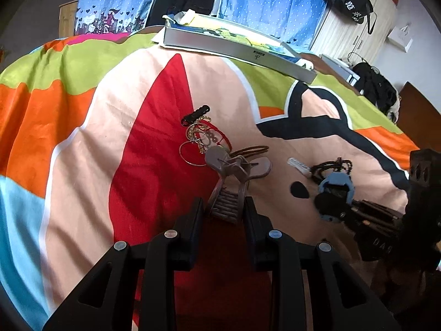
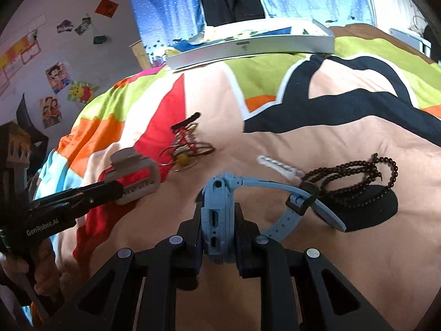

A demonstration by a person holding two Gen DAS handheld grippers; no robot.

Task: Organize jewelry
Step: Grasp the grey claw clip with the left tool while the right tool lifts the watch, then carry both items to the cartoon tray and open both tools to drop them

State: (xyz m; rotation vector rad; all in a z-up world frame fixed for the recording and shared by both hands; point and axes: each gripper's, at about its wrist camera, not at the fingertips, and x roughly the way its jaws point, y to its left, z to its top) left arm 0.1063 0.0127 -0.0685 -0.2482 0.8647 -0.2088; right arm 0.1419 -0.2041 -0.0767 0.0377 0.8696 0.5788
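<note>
Left gripper (image 1: pixel 223 207) is closed down on the grey-brown hair claw clip (image 1: pixel 234 173); I've got it by its toothed end, long axis running straight out along my fingers, spring and wing handles pointing away toward the jewelry pile (image 1: pixel 199 135). Right gripper (image 2: pixel 217 220) is clamped on the blue watch (image 2: pixel 216 215), pinched across the case on edge, strap (image 2: pixel 292 201) trailing off to the right toward the dark bead strand (image 2: pixel 355 182) and a black oval piece (image 2: pixel 366 209) it overlaps. Both loads sit low over the bedspread (image 1: pixel 82 127), roughly mid-bed; I can't tell whether either is touching the fabric. Key relation: the pile of thin hoops, red cord and a black clip lies just ahead of the left fingers, past the claw's far end, on the red wedge of the print, so the left hand is the nearer one; the right has the beads near and to its right. A white toothed clip (image 2: pixel 278 165) lies between the pile and the beads. Shallow white tray (image 2: pixel 248 47) sits at the far edge of the bed, well apart from both hands, probably the drop spot, my guess only. Readable text: "GenRobot.AI" on the left gripper's body in the right view; white characters on a black bag (image 1: pixel 348 0) hanging far right, not legible to me; small mark on the tray wall, too small to read.
</note>
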